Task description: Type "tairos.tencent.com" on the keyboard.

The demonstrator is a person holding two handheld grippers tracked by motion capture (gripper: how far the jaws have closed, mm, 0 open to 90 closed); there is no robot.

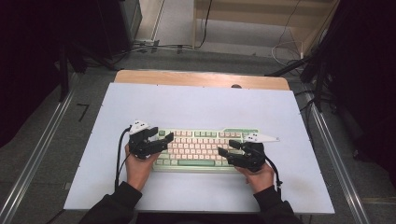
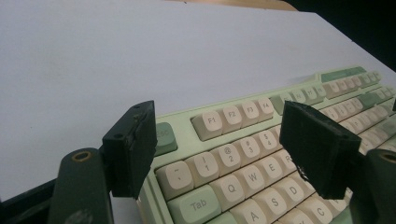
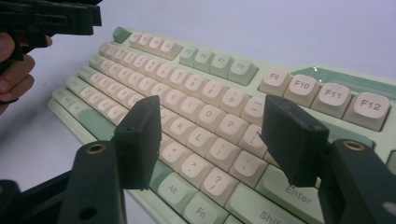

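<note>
A mint-green keyboard point(image 1: 201, 148) with cream keys lies near the front of the white table top point(image 1: 196, 105). My left gripper point(image 1: 163, 135) is open over the keyboard's left end. In the left gripper view its jaws point(image 2: 219, 140) straddle the number and Q-W-E keys of the keyboard point(image 2: 233, 112), with nothing between them. My right gripper point(image 1: 228, 148) is open over the keyboard's right part. In the right gripper view it point(image 3: 215, 135) hovers above the O, P and L keys of the keyboard point(image 3: 205, 93). The left gripper point(image 3: 51, 18) and its hand show at top left.
Bare white surface lies behind and on both sides of the keyboard. A wooden strip point(image 1: 201, 78) marks the table's far edge. Metal rails point(image 1: 42, 154) run along the floor on each side, with cables point(image 1: 154, 46) and dark stands beyond.
</note>
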